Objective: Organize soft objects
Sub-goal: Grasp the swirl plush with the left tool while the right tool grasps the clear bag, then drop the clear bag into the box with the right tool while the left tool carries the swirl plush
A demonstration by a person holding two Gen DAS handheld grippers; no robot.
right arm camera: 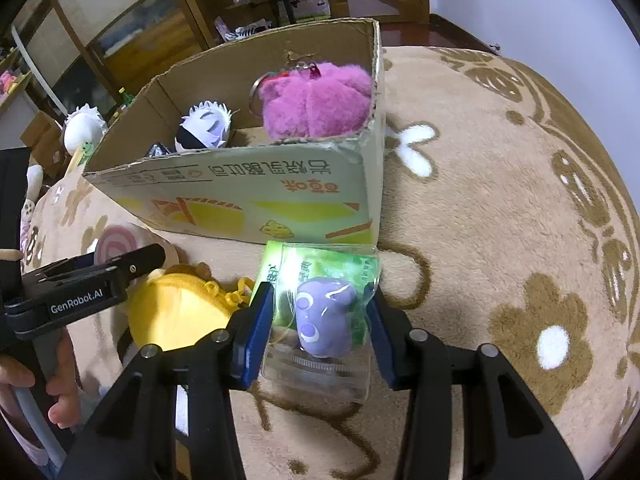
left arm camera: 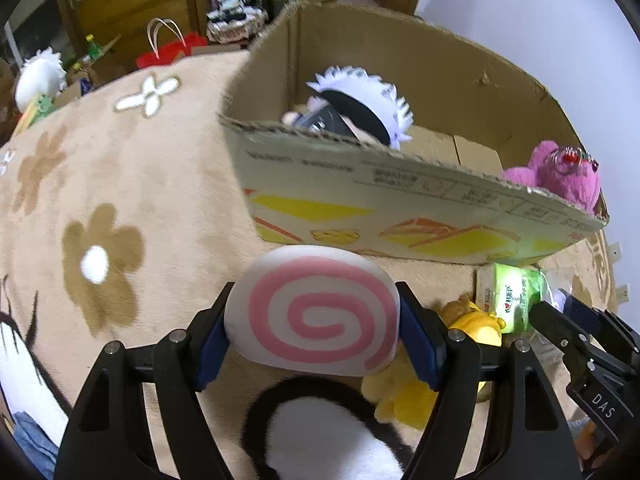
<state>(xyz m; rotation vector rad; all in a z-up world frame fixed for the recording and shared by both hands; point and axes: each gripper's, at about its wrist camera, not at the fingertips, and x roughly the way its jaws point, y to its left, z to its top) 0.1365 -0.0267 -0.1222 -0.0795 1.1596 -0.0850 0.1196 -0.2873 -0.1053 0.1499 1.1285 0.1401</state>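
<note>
Pinching the swirl cushion (left arm camera: 316,316) between its blue pads, your left hand-held gripper (left arm camera: 314,330) holds it just in front of the cardboard box (left arm camera: 400,208); your right hand-held gripper (right arm camera: 320,320) clamps a clear pouch (right arm camera: 320,344) containing one purple toy (right arm camera: 326,320). The box holds two plush items: one pink plush (right arm camera: 316,100) and one white-haired doll (right arm camera: 206,126). One yellow plush (right arm camera: 176,316) and one green packet (left arm camera: 512,294) lie on the beige flower-patterned rug (right arm camera: 500,220), with wooden shelving (right arm camera: 192,4) behind.

The box's near wall hid the lower half of the white-haired doll (left arm camera: 360,108); the black-and-white plush (left arm camera: 328,432) ran off-frame.
</note>
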